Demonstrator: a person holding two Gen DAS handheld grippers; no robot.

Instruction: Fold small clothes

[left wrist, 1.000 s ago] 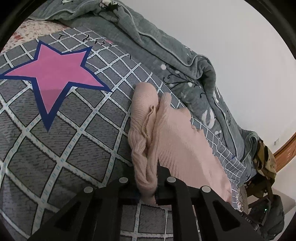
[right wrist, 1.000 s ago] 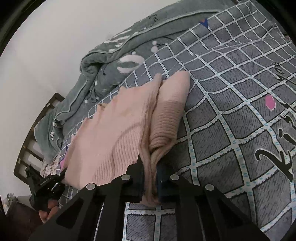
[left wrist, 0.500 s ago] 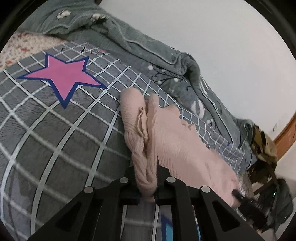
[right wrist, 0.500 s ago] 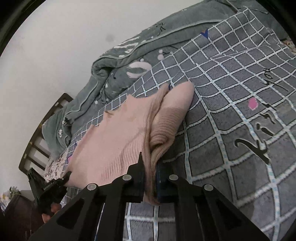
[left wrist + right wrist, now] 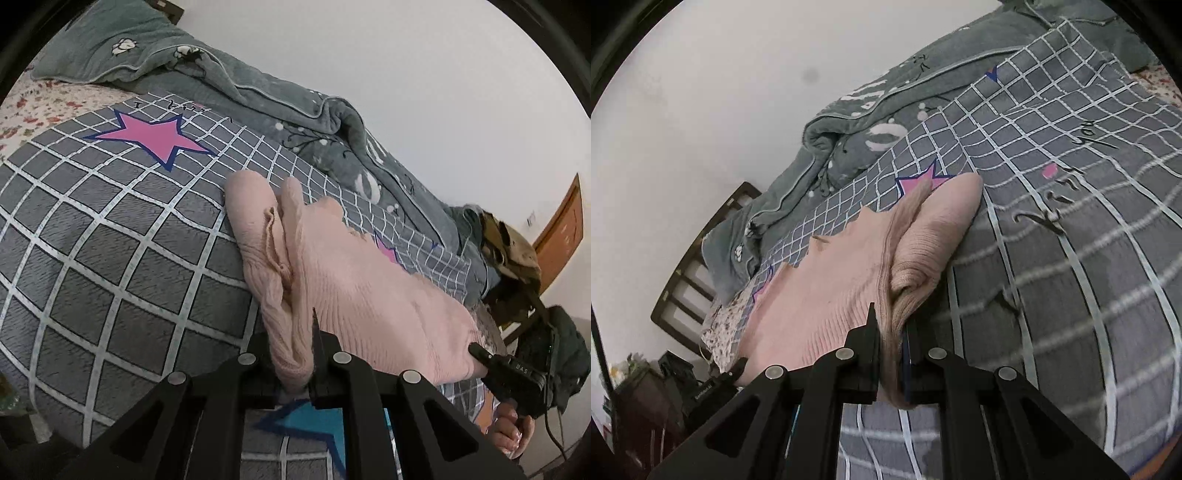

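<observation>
A pale pink knitted sweater [image 5: 351, 280] lies on a grey checked bedspread [image 5: 110, 258] and is lifted along its near edge. My left gripper [image 5: 293, 354] is shut on one bunched corner of the sweater, with a folded sleeve running away from it. My right gripper [image 5: 890, 350] is shut on the other corner of the sweater [image 5: 842, 280]. In the left wrist view the right gripper [image 5: 517, 373] shows at the far right, gripping the sweater's edge. In the right wrist view the left gripper [image 5: 716, 380] shows at the lower left.
A rumpled grey-green quilt [image 5: 295, 99] lies along the white wall behind the bedspread. A dark wooden bed frame [image 5: 698, 273] stands at the bed's end. A chair with bags [image 5: 517, 266] stands beside the bed. Pink stars [image 5: 151, 136] mark the bedspread.
Both grippers have risen and pulled back, holding the sweater's corners, lifting its near edge off the bedspread. More of the bed and wall shows in both views.
</observation>
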